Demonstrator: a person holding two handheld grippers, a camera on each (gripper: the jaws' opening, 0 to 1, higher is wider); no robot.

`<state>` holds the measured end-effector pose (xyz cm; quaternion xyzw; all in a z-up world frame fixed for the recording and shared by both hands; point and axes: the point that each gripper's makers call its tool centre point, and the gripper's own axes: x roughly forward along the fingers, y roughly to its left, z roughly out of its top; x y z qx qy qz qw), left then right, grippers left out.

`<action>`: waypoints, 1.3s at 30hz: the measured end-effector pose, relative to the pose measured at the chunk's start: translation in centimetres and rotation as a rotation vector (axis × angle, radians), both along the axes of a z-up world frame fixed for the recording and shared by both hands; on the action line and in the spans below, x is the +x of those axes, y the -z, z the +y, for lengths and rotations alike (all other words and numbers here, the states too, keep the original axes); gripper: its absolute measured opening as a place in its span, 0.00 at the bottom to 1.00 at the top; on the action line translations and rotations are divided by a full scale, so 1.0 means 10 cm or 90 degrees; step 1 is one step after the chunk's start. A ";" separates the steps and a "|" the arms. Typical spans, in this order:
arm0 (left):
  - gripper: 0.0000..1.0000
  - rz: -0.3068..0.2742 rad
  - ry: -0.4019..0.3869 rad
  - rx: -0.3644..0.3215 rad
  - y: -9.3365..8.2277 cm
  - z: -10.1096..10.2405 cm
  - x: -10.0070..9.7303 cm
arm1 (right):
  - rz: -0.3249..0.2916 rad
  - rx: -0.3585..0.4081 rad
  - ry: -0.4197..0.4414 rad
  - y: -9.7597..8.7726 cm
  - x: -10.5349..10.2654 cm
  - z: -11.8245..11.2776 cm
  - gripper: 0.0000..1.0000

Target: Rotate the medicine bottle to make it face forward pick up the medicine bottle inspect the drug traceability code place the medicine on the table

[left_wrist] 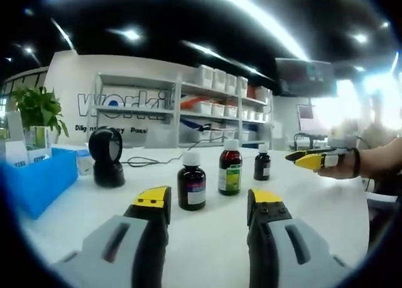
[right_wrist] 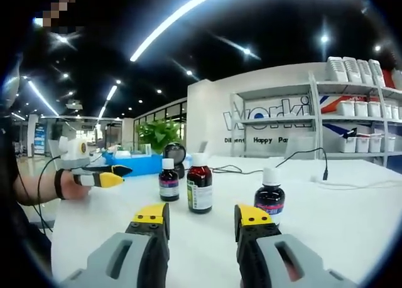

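Three dark medicine bottles with white caps stand upright in a row on the white table (left_wrist: 314,219). In the left gripper view the purple-labelled bottle (left_wrist: 191,185) is closest, just beyond my open left gripper (left_wrist: 209,203) and apart from its jaws. The taller green-labelled bottle (left_wrist: 230,169) and a small bottle (left_wrist: 262,164) stand further back. In the right gripper view the small bottle (right_wrist: 270,198) stands right behind the right jaw of my open right gripper (right_wrist: 201,218). The tall bottle (right_wrist: 200,186) and the purple-labelled bottle (right_wrist: 168,181) stand beyond. Nothing is held.
A black barcode scanner (left_wrist: 105,157) with a cable (right_wrist: 301,155) stands at the table's back. A blue bin (left_wrist: 44,178) and a potted plant (left_wrist: 39,109) are on the left. Shelves (left_wrist: 207,106) with white boxes line the back wall. A hand holds each gripper over the table's ends.
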<state>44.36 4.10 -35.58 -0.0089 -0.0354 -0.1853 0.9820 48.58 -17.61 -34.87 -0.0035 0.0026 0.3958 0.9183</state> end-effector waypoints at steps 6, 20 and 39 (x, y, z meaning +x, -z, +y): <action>0.39 0.007 0.000 0.007 0.03 0.00 0.01 | 0.003 -0.014 0.032 -0.11 0.20 -0.13 0.37; 0.40 0.009 -0.003 0.009 0.03 0.02 0.03 | 0.053 -0.100 0.075 0.01 0.70 -0.39 0.40; 0.40 0.006 -0.002 0.005 0.01 0.01 0.00 | 0.085 -0.178 0.077 0.19 1.11 -0.25 0.41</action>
